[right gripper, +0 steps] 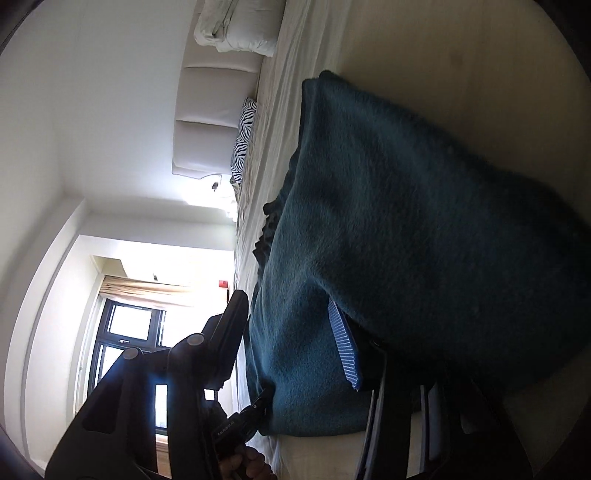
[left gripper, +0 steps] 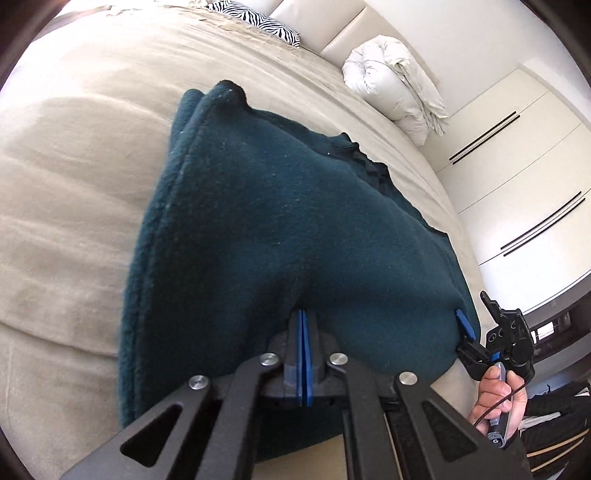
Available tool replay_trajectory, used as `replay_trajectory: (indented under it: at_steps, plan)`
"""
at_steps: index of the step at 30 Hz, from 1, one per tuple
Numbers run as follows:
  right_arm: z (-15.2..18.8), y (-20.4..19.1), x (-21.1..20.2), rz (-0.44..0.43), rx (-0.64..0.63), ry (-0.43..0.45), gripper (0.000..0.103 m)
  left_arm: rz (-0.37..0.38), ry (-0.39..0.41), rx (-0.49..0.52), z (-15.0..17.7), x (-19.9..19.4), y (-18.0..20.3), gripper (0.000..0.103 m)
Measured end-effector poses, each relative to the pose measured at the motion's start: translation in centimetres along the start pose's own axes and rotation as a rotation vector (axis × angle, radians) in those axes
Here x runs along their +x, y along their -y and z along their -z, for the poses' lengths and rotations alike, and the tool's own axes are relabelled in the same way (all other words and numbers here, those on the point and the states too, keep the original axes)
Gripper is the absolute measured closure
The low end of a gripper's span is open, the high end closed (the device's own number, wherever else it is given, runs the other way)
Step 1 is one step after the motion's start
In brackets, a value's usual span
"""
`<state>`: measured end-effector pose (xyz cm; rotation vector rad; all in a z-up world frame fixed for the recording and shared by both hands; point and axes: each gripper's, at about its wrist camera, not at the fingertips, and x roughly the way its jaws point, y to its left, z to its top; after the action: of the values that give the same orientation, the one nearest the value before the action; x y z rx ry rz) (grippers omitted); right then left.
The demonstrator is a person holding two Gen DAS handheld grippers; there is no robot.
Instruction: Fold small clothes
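Observation:
A dark teal fleece garment (left gripper: 280,221) lies folded over on the beige bed (left gripper: 66,192). My left gripper (left gripper: 303,314) is shut, its blue pads pressed together and pinching the garment's near edge, where the fabric puckers. My right gripper (left gripper: 463,326), held by a hand (left gripper: 496,402), bites the garment's right corner; only one blue pad shows there. In the right wrist view a thick fold of the garment (right gripper: 424,229) fills the gap between the right gripper's (right gripper: 286,301) black finger and its striped blue pad. The left gripper (right gripper: 264,397) grips the same edge lower down.
A rolled white duvet (left gripper: 391,88) and a zebra-print pillow (left gripper: 258,18) lie at the head of the bed by a padded headboard (right gripper: 207,122). White wardrobe doors (left gripper: 517,166) stand on the right. A bright window (right gripper: 129,325) is beyond the bed.

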<state>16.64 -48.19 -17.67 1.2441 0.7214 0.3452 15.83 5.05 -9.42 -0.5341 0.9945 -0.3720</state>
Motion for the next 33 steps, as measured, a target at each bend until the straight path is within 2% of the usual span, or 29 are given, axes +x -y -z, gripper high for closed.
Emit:
replay_trajectory:
  at_steps: [7,8,10,11,13,14,15,18,19,23,25,29,30,31,33]
  plan:
    - [-1.6,-0.2,-2.6,0.066,-0.028,0.095,0.059,-0.006,0.009,-0.020,1.0,-1.3,-1.1,0.098]
    - [-3.1,0.4,-5.3,0.074,-0.029,0.107,0.058,-0.007,0.009,-0.025,1.1,-1.5,-1.2,0.098]
    - [-3.8,0.5,-7.5,0.094,-0.026,0.137,0.058,-0.016,0.005,-0.032,1.3,-2.2,-1.5,0.098]
    - [-4.2,0.8,-10.3,0.107,-0.027,0.157,0.057,-0.028,0.003,-0.036,1.3,-2.7,-1.5,0.099]
    - [-4.3,0.1,-12.5,0.129,-0.035,0.191,0.053,-0.067,0.016,-0.013,1.2,-4.0,-0.7,0.088]
    - [-4.3,-0.5,-13.0,0.136,-0.044,0.196,0.048,-0.083,0.040,0.016,0.9,-4.7,0.2,0.067]
    - [-4.6,-1.4,-13.3,0.133,-0.057,0.193,0.046,-0.094,0.074,0.048,0.3,-5.4,1.2,0.046]
    - [-4.8,-4.6,-10.9,0.094,-0.101,0.138,0.046,-0.085,0.169,0.131,-2.1,-6.3,4.1,0.021]
    - [-4.9,-5.7,-9.3,0.087,-0.125,0.109,0.042,-0.078,0.181,0.153,-3.2,-5.9,4.9,0.020]
    - [-4.8,-10.4,-1.6,0.084,-0.217,-0.049,0.039,-0.102,0.170,0.237,-8.2,-2.1,6.6,0.020]
    - [-5.1,-11.1,2.4,0.098,-0.222,-0.116,0.039,-0.099,0.151,0.240,-10.4,0.2,6.6,0.020]
    - [-6.4,-10.3,9.7,0.157,-0.219,-0.230,0.039,-0.185,0.103,0.222,-13.4,4.0,4.0,0.020]
    - [-6.9,-9.6,10.9,0.184,-0.210,-0.239,0.039,-0.209,0.088,0.198,-13.6,4.5,2.6,0.020]
    - [-7.6,-8.9,11.4,0.175,-0.196,-0.233,0.042,-0.217,0.072,0.164,-13.5,5.0,1.0,0.021]
    - [-9.4,-7.6,10.9,0.144,-0.160,-0.190,0.046,-0.123,0.118,0.118,-12.9,4.4,-1.4,0.027]
